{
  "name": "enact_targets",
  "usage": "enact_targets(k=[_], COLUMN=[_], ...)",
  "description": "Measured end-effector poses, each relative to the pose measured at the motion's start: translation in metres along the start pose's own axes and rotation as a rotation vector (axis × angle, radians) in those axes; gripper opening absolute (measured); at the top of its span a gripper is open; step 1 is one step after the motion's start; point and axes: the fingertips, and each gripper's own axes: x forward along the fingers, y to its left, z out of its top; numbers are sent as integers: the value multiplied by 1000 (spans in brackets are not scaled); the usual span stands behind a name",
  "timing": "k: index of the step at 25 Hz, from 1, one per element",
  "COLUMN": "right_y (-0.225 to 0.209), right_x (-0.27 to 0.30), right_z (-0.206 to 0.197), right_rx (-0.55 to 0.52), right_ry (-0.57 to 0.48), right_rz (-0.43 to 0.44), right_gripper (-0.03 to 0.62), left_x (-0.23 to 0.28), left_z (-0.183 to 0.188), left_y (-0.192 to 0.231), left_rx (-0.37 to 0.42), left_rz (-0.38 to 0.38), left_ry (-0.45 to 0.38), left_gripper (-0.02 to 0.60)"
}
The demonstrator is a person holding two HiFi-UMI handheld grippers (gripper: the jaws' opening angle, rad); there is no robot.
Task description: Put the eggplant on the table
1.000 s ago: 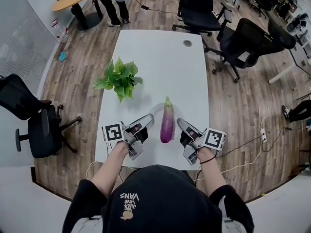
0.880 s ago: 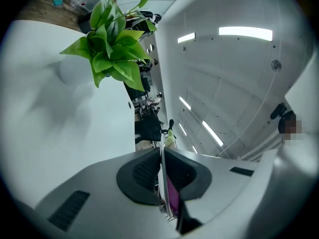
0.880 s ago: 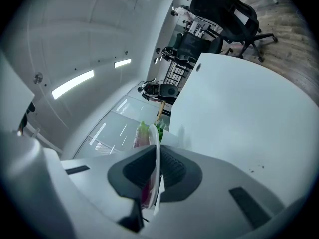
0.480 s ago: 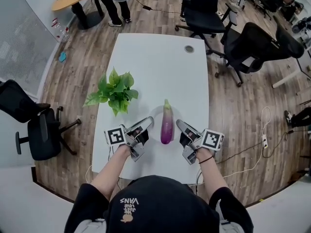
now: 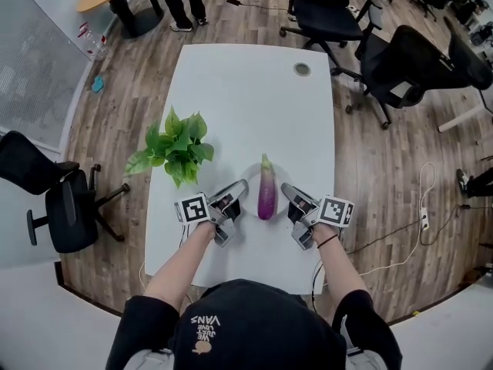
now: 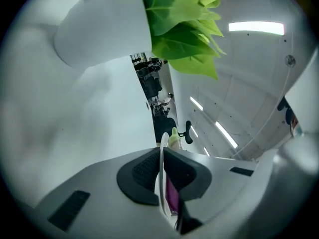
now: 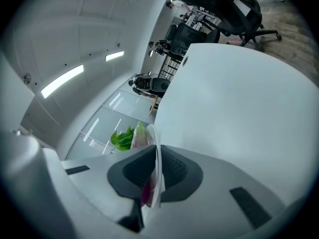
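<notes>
A purple eggplant (image 5: 266,190) with a green stem lies on a small white plate (image 5: 251,177) over the near part of the white table (image 5: 254,91). My left gripper (image 5: 240,189) is shut on the plate's left rim, my right gripper (image 5: 286,191) on its right rim. In the left gripper view the thin plate rim (image 6: 161,173) stands between the dark pads (image 6: 142,171), with the eggplant (image 6: 172,195) just behind it. The right gripper view shows the same: plate edge (image 7: 155,153) pinched, eggplant (image 7: 141,136) beyond it. Whether the plate touches the table is hidden.
A leafy green plant (image 5: 176,145) stands at the table's left edge, close to my left gripper. A cable grommet (image 5: 302,68) sits at the far end. Black office chairs (image 5: 400,64) stand to the right and one (image 5: 54,199) to the left. People's legs (image 5: 173,2) stand beyond the table.
Both grippers have come down towards the table top together, with the plate and eggplant between them. The grip on the plate has not changed.
</notes>
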Motion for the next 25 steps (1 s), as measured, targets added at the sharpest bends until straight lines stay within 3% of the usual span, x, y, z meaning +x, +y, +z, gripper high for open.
enact_targets(k=[3, 16, 25], right_y=[-14, -33, -45], right_x=[5, 18, 18], right_z=[-2, -1, -4], right_rx=[3, 24, 76], right_ry=[31, 70, 100], right_rz=[-39, -126, -225], right_gripper=[31, 31, 32], left_x=[2, 5, 5], left_z=[0, -1, -3], left_y=[16, 41, 47], left_rx=[11, -138, -164], left_rz=[52, 156, 220], left_ry=[8, 48, 72], left_gripper=[25, 25, 25])
